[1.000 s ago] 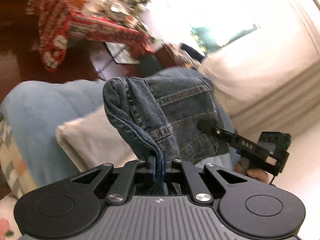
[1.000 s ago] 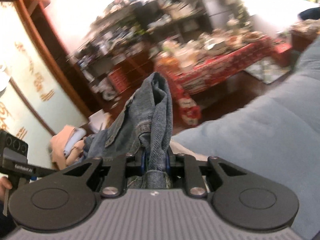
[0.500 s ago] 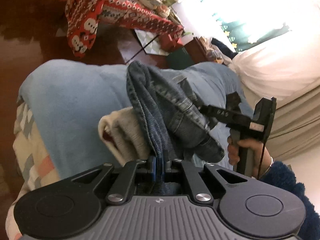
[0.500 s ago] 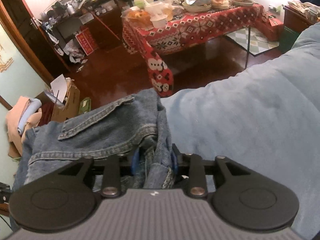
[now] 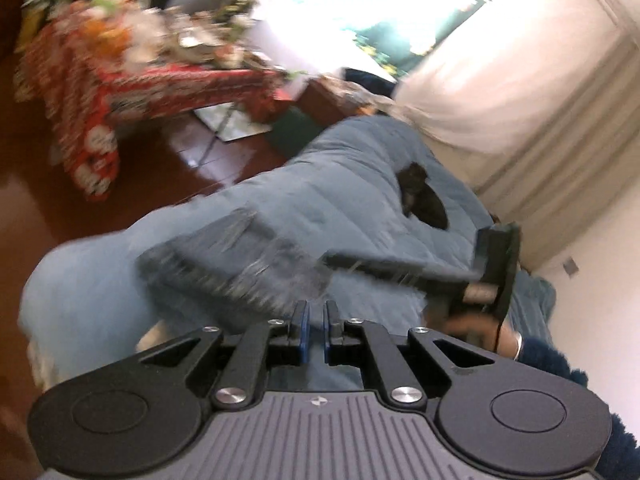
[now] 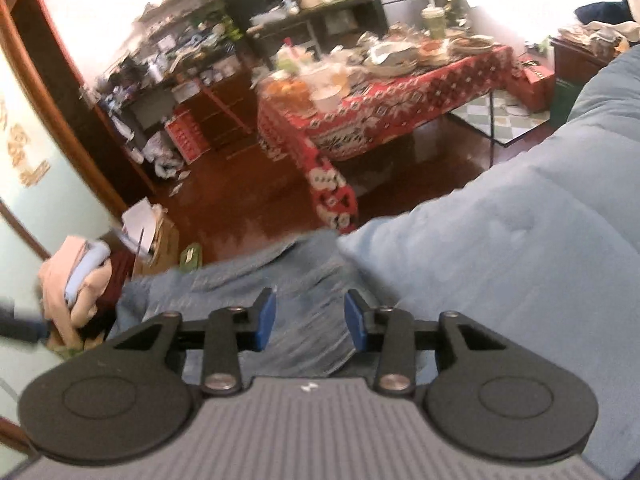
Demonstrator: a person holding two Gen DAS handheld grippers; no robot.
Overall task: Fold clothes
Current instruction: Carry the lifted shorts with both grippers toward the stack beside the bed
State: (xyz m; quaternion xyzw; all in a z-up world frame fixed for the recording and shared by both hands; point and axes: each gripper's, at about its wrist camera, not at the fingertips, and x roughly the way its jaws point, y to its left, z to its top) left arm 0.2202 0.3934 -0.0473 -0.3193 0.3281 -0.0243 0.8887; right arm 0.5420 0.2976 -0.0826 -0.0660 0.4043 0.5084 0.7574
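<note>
The left claw [image 5: 314, 330] has its blue pads slightly parted with nothing between them; the right claw [image 6: 310, 322] is spread wide and empty. Just ahead of both lies the folded blue denim garment [image 6: 256, 300], blurred, resting on the pale blue quilted cover [image 6: 520, 248]. Denim looks heavy, soft yet thick, not slippery; a seam or doubled edge would likely give the surest hold. Both claws sit low, pointing forward over the cloth. Farther beyond stands the table with the red patterned tablecloth [image 6: 400, 120].
</note>
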